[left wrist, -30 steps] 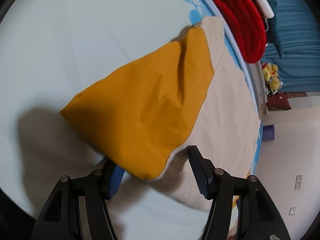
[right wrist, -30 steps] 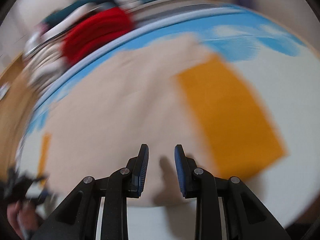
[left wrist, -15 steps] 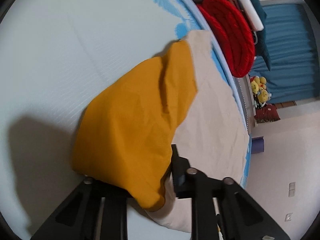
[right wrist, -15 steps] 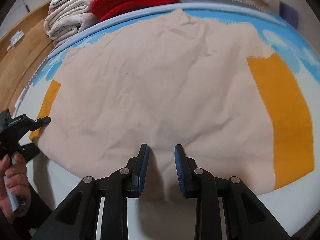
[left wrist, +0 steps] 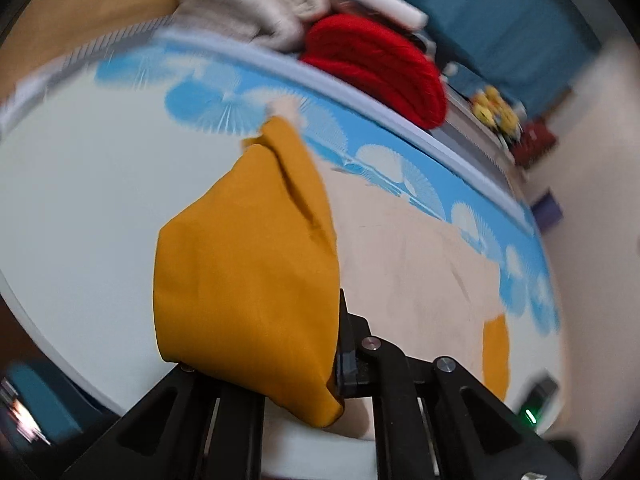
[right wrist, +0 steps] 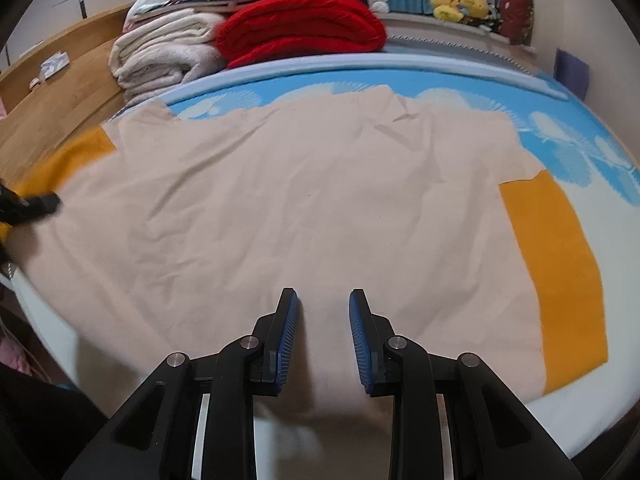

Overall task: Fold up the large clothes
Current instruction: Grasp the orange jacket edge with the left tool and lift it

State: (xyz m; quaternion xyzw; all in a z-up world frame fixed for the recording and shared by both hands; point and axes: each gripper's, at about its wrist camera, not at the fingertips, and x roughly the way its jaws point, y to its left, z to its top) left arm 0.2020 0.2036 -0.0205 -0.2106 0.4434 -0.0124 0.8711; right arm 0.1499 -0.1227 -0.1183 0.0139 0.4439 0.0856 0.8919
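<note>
Lying flat on the blue-and-white patterned bed sheet (right wrist: 460, 80), the large beige garment with mustard-yellow sleeves (right wrist: 304, 208) is creased. Left gripper (left wrist: 280, 364) jaws have just been closing and now pinch the near-left yellow sleeve, bunched and lifted. Right gripper (right wrist: 323, 340) hangs over the near hem, fingers narrowly apart, empty.

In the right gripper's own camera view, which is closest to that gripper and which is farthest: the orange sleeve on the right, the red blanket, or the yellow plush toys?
From the right gripper, nearest first:
1. Orange sleeve, on the right of the bed, part of the beige garment under the gripper.
2. Red blanket, folded beyond the far edge of the bed, left of centre.
3. Yellow plush toys, farther back on the ledge, upper right.
</note>
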